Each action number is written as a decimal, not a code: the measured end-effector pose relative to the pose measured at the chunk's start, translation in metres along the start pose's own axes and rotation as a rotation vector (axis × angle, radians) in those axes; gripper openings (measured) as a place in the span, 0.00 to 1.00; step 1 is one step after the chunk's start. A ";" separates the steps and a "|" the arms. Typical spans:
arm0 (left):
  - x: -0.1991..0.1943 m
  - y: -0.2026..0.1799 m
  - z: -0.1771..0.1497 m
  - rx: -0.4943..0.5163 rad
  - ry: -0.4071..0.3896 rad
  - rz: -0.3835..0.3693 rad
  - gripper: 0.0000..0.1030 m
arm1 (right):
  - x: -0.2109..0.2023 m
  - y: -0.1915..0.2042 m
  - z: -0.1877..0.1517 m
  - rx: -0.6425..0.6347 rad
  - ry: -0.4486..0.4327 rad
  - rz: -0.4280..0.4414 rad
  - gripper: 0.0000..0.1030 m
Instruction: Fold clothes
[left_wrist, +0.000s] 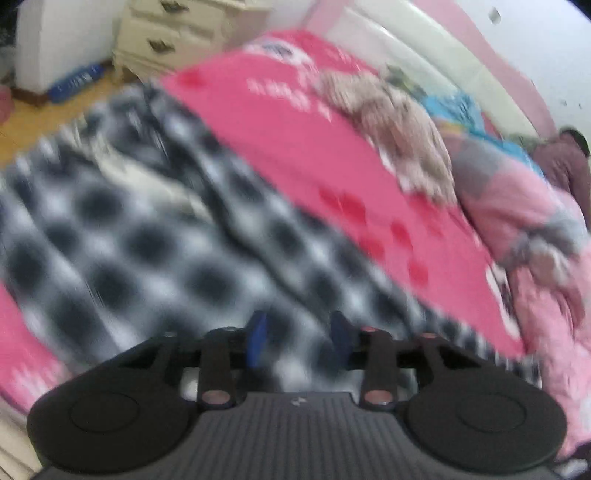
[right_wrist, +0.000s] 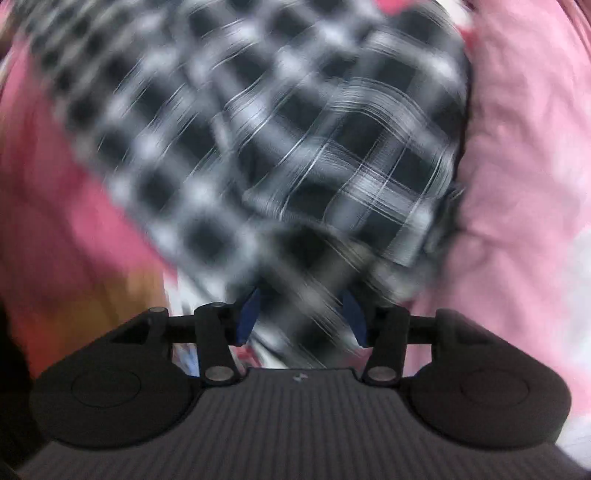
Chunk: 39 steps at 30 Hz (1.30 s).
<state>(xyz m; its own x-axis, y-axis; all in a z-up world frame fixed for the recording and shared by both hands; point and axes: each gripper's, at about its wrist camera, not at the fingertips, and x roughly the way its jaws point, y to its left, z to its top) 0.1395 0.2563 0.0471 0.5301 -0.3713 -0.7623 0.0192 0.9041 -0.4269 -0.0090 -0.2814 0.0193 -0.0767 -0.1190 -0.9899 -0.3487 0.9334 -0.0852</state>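
Left wrist view: the checked shirt (left_wrist: 155, 229) is spread on the pink bed (left_wrist: 303, 147); above it the left gripper (left_wrist: 299, 339) and right gripper (right_wrist: 303, 317) are held parted, nothing clamped.

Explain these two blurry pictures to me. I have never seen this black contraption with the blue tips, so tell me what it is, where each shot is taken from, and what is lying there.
No robot here: a person holds a hand tool in each hand, each with two blue-tipped fingers and a camera looking along them. One picture looks from the left gripper, the other from the right gripper. Both are blurred. Both hover over a black-and-white checked garment spread on a bed with a pink sheet. Both pairs of fingers stand apart and seem to grip nothing. Further off lie a beige garment, a pink quilt and a cream nightstand.
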 end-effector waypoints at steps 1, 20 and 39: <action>0.001 0.002 0.012 -0.034 -0.013 0.021 0.49 | -0.011 0.003 0.004 -0.076 -0.002 -0.009 0.48; 0.081 0.082 0.125 -0.362 -0.065 0.045 0.53 | -0.062 0.214 0.282 -0.391 -0.737 0.305 0.50; 0.074 0.114 0.134 -0.443 -0.105 0.008 0.53 | -0.002 0.220 0.471 -0.128 -0.756 0.680 0.25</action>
<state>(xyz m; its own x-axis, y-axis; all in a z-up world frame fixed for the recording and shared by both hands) 0.2939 0.3600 0.0074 0.6122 -0.3204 -0.7229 -0.3381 0.7204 -0.6056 0.3543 0.0833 -0.0510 0.2978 0.7079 -0.6405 -0.5517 0.6751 0.4897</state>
